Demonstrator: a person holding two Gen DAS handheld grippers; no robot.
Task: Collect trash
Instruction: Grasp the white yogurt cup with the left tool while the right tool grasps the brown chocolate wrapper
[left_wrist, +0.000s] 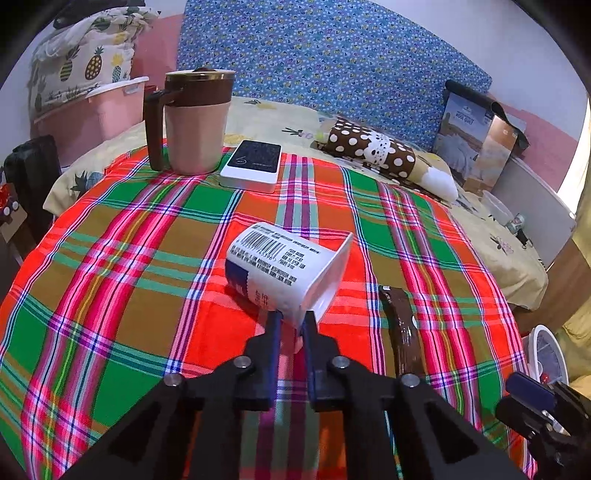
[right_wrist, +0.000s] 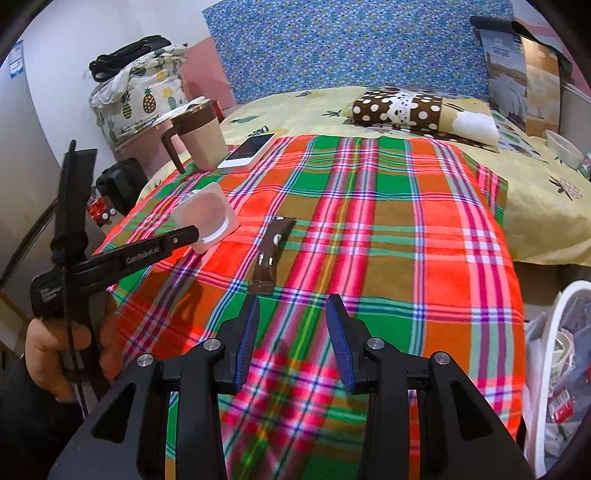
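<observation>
The cup (left_wrist: 286, 271) lies on its side on the plaid cloth (left_wrist: 129, 258), its rim pinched in the narrowed left gripper (left_wrist: 293, 317). It looks empty, light and thin-walled, so the rim is the sound hold; a hard squeeze would likely buckle it. The flat, limp wrapper (right_wrist: 271, 247) lies just beside. The right gripper (right_wrist: 293, 310) hangs wide and empty, the bin (right_wrist: 554, 332) to its right.

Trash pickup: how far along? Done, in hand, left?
Done: the white bin at the table's right edge already holds wrappers. In hand: the left gripper is shut on the rim of the yogurt cup, which lies tipped on the plaid cloth. Left: the brown wrapper lies untouched ahead of the open right gripper.
</observation>
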